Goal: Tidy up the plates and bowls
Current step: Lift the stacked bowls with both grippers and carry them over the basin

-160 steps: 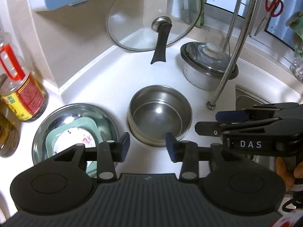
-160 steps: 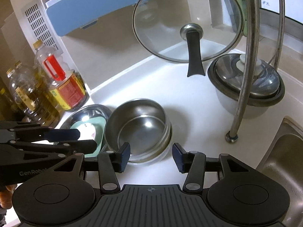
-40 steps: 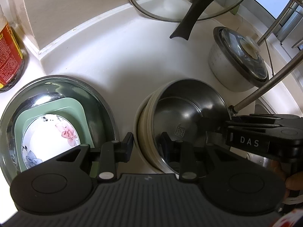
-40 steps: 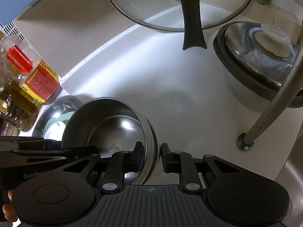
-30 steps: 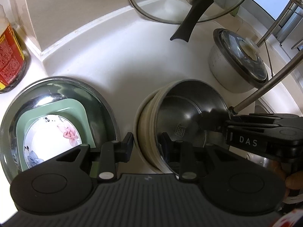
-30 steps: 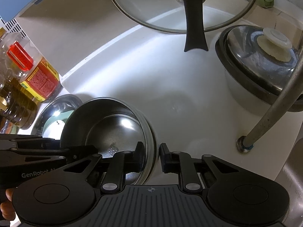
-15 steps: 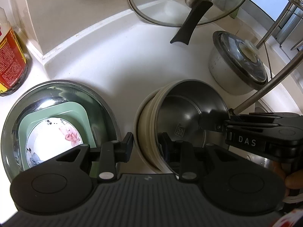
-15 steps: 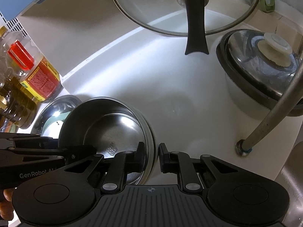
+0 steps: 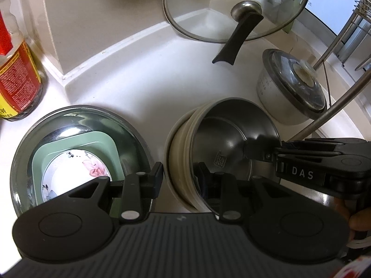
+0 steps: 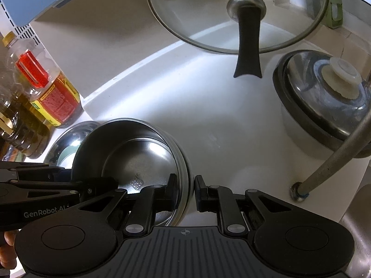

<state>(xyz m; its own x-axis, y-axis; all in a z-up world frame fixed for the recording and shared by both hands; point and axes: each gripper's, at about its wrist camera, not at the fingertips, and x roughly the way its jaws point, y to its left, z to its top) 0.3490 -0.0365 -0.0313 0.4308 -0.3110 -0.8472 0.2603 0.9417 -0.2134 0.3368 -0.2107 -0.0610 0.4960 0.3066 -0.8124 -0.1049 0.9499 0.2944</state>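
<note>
A steel bowl (image 9: 231,136) nested in a stack of cream bowls (image 9: 178,146) is tilted and lifted off the white counter. My left gripper (image 9: 180,173) is shut on the stack's left rim, one finger outside and one inside. My right gripper (image 10: 184,188) is shut on the right rim of the stack (image 10: 139,155); it also shows in the left wrist view (image 9: 262,150). To the left sits a wide steel basin (image 9: 76,120) holding a green square dish (image 9: 76,143) and a flowered plate (image 9: 74,171).
A glass lid (image 9: 236,7) with a black handle leans against the back wall. A lidded white pot (image 9: 292,88) stands at the right, beside a slanted steel rack leg (image 9: 334,106). Oil bottles (image 10: 46,88) stand at the left. The sink edge (image 10: 357,231) is at the right.
Both grippers closed on the bowl stack's rim from opposite sides. Over the last second the stack has risen slightly and tilted a little more.
</note>
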